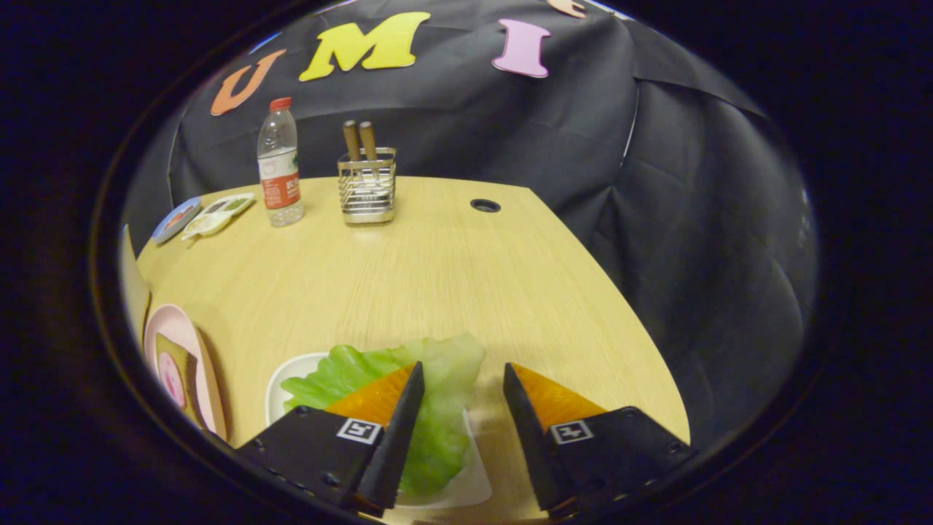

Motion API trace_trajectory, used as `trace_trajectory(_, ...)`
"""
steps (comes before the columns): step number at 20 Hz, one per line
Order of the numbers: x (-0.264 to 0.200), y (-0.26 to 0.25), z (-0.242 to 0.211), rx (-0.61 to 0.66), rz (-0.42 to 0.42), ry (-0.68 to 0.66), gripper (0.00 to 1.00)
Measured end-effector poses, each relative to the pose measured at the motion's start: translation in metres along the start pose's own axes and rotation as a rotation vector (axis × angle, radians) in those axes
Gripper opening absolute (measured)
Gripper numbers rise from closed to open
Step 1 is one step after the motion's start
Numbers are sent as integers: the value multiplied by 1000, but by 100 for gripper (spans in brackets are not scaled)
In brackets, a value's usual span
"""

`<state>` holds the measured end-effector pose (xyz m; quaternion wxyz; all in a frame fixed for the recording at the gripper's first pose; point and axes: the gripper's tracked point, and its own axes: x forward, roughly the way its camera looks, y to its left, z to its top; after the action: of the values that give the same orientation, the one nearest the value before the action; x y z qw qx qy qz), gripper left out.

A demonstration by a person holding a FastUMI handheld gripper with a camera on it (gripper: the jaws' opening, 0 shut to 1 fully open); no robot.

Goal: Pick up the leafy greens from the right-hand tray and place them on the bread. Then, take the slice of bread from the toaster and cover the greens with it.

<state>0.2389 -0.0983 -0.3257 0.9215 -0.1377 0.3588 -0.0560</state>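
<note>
— What lies by the claw (459,375)?
— Ruffled, glossy leafy greens (430,397) on a white rounded tray (280,386), low in the frame, partly under the left finger and reaching into the gap.
— And the claw?
— Spread wide, gripping nothing, above the pale wood-grain bench (437,270).
— The bread?
— A slice on the pink plate (169,328), lower left.

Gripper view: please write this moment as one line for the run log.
phase: reaching for greens | claw: open, above leafy greens | greens: on white tray | bread: on pink plate, beside tray
</note>
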Motion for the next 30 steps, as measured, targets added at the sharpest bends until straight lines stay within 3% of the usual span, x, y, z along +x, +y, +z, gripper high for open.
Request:
trace_trajectory(3, 0, 5, 1, -53, -32, -13, 35)
trace_trajectory(5, -5, 4, 3, -68, -54, -26, 25)
trace_trajectory(7, -9, 4, 6, -41, -44, -42, 8)
trace_trajectory(8, -18, 4, 2, -28, -46, -42, 7)
trace_trajectory(9, -20, 3, 6, -17, -43, -50, 1)
trace_trajectory(21, -142, 33, 57, 61, 65, -296, 0)
trace_trajectory(30, -231, 142, 66, -24, 230, -430, 0)
